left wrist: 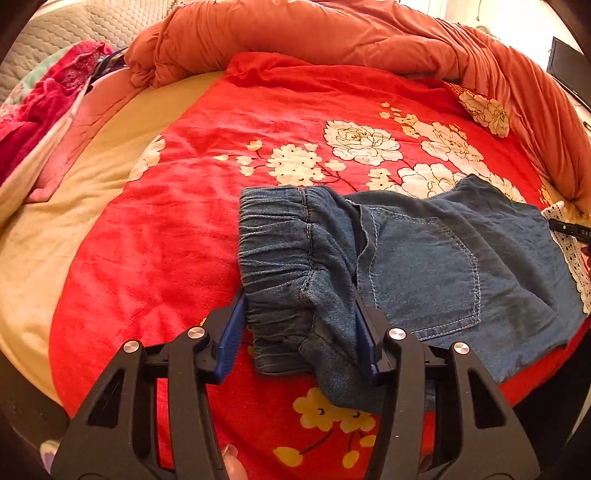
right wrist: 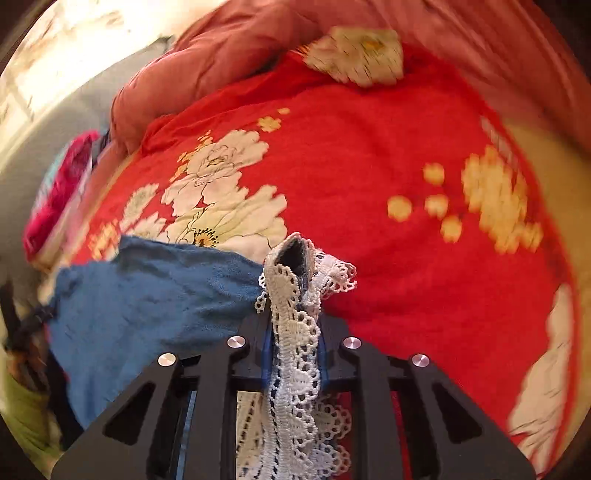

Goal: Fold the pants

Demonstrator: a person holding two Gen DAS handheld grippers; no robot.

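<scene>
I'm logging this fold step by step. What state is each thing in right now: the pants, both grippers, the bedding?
denim pants: lying on the blanket, partly folded, back pocket up
elastic waistband: bunched between the left pads
lace hem: pinched, lifted
left gripper: shut on the waistband
right gripper: shut on the lace hem
red floral blanket: spread, wrinkled
orange quilt: heaped behind

Blue denim pants [left wrist: 417,258] with elastic waistband and white lace hem, crumpled on the red floral blanket.
</scene>
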